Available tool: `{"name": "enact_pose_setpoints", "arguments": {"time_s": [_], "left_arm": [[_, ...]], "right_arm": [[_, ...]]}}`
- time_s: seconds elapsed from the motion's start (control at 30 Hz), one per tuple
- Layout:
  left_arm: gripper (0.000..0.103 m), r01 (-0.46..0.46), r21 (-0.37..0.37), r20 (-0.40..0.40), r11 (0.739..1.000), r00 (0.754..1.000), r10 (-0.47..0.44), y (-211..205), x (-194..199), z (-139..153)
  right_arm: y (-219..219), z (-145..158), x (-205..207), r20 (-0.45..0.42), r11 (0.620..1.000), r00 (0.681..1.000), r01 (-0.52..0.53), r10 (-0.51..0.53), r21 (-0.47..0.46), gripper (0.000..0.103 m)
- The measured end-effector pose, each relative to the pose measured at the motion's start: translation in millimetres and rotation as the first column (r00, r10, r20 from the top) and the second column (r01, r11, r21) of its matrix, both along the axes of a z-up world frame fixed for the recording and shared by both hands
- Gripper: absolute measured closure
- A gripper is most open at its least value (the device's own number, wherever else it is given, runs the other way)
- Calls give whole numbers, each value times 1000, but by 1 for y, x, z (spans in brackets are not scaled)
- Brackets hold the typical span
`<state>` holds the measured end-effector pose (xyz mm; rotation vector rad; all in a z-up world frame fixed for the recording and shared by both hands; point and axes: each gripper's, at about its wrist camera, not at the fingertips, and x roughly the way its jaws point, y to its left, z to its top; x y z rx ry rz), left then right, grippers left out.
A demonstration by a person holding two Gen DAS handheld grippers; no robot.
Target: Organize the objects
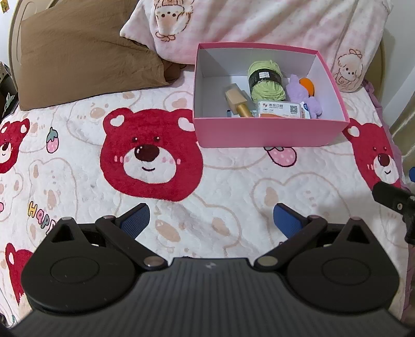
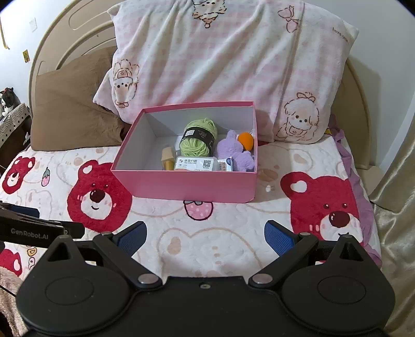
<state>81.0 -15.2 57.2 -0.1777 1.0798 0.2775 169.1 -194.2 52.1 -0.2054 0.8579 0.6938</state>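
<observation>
A pink box (image 1: 267,133) (image 2: 186,185) stands on the bed. Inside lie a green yarn ball (image 1: 264,83) (image 2: 198,140), a purple plush toy with an orange part (image 1: 304,94) (image 2: 237,151), a white wipes pack (image 1: 282,110) (image 2: 194,163) and a wooden stamp with a gold handle (image 1: 237,99) (image 2: 168,158). My left gripper (image 1: 211,220) is open and empty, low over the blanket in front of the box. My right gripper (image 2: 205,237) is open and empty, also in front of the box. Each shows at the other view's edge.
The bear-print blanket (image 1: 155,155) (image 2: 220,246) covers the bed. A brown pillow (image 1: 77,59) (image 2: 70,114) and a pink checked pillow (image 1: 259,23) (image 2: 220,64) lean on the headboard behind the box. A curtain (image 2: 394,207) hangs at the right.
</observation>
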Motion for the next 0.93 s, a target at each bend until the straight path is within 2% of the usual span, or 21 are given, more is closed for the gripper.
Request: {"name": "enact_pose_setpoints", "arguments": {"time_s": [0.93], "left_arm": [[0,-18,39,-35,999,999,20,11,8,-8]], "right_arm": [[2,-1,-1,0,1000,1000,0,0,-6,4]]}}
